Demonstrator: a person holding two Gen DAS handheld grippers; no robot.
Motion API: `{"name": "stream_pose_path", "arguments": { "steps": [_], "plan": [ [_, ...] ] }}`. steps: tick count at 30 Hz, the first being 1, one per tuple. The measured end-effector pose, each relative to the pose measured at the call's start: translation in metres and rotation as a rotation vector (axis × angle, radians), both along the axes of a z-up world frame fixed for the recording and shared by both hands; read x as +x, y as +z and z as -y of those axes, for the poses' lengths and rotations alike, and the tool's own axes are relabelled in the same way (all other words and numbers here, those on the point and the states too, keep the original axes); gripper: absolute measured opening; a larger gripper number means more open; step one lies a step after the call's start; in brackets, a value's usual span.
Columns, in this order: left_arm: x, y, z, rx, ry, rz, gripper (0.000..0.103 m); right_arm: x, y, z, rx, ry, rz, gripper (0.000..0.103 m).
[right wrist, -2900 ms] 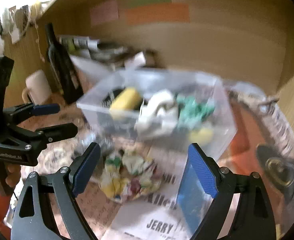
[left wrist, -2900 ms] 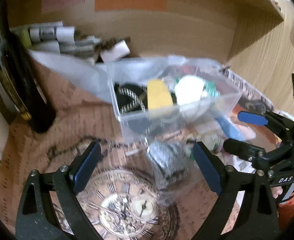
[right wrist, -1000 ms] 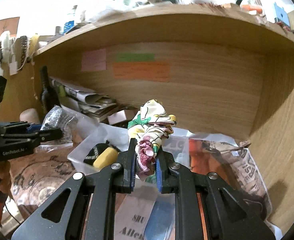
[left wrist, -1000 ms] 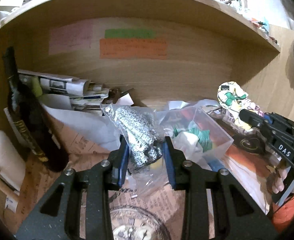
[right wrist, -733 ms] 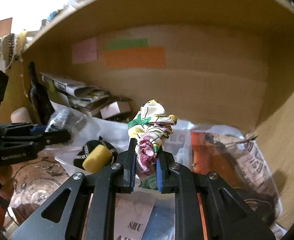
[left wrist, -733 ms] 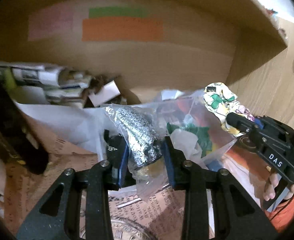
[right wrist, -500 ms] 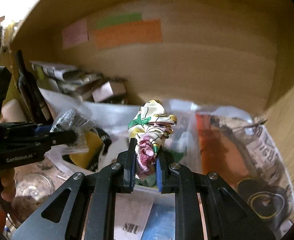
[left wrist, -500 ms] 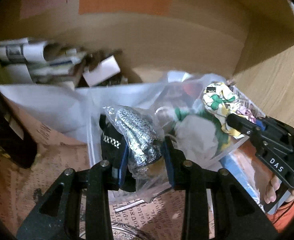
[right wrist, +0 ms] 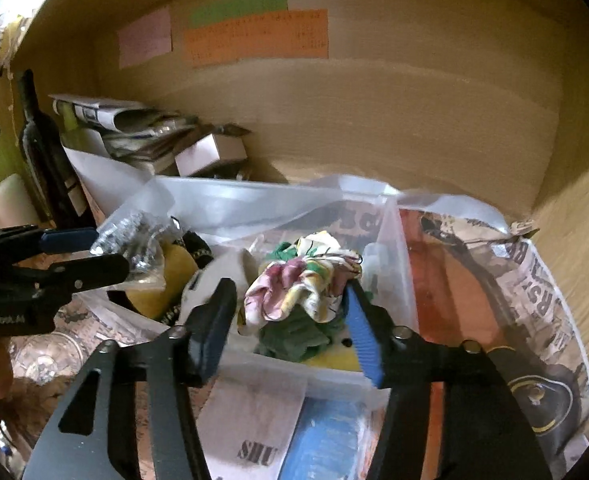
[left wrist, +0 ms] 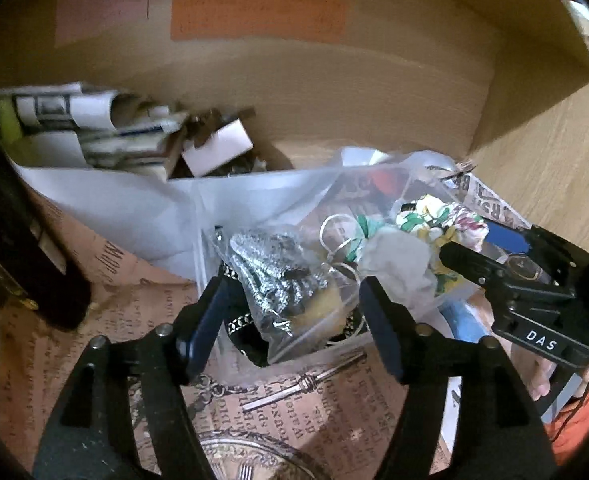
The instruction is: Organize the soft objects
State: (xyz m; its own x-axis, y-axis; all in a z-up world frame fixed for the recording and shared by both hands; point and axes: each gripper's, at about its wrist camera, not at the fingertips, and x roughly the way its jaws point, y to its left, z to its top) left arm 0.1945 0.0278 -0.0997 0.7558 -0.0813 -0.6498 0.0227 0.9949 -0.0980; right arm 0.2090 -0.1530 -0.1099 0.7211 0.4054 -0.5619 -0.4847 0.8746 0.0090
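Both of my claws had just let go. My left claw (left wrist: 294, 320) stood with its jaws spread wide, where half a second before it was clamped on the clear bag of silvery knit fabric (left wrist: 274, 276); that bag now lay loose at the left end of the clear plastic bin (right wrist: 394, 248), slumped over a yellow sponge (right wrist: 174, 276) and a black patterned item, and I could not tell whether it still touched a pad. My right claw (right wrist: 290, 324) had parted too, and the floral cloth (right wrist: 302, 280) it had been pinching had settled inside the bin, on top of a green cloth (right wrist: 294, 336) and beside a white cloth (left wrist: 394, 260), with the blue pad just beside its right edge.

Outward from the bin, its lid stood propped up behind it, and further back a stack of papers and a small white box (right wrist: 210, 152) lay against the shelf wall. A dark bottle (right wrist: 46, 148) stood to the bin's left, and printed newspaper sheets (right wrist: 534, 280) covered the tabletop to its right.

I judged that both soft items were now delivered to the bin, so this pair of placements was finished. What remained was to draw both claws back without snagging plastic or cloth.
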Motion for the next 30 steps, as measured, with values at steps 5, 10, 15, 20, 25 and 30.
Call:
{"name": "stream_pose_path", "arguments": {
  "steps": [5,10,15,20,25,30],
  "plan": [
    [-0.02,0.026,-0.002,-0.006,0.008,0.07,0.068,-0.013,0.018,0.005,0.026,0.002,0.055,0.061],
    [-0.049,0.057,-0.002,-0.013,0.012,0.184,0.068,-0.04,0.049,0.016,0.084,0.006,0.148,0.065],
    [-0.078,0.085,0.003,-0.002,0.007,0.29,0.068,-0.071,0.081,0.024,0.142,0.014,0.267,0.071],
    [-0.107,0.105,0.009,-0.005,-0.006,0.376,0.068,-0.101,0.105,0.032,0.189,0.016,0.355,0.079],
    [-0.137,0.12,0.016,0.012,0.004,0.47,0.086,-0.123,0.12,0.036,0.217,0.025,0.421,0.087],
    [-0.156,0.125,0.021,0.009,-0.011,0.499,0.091,-0.136,0.124,0.04,0.248,0.035,0.453,0.103]
  ]
}}
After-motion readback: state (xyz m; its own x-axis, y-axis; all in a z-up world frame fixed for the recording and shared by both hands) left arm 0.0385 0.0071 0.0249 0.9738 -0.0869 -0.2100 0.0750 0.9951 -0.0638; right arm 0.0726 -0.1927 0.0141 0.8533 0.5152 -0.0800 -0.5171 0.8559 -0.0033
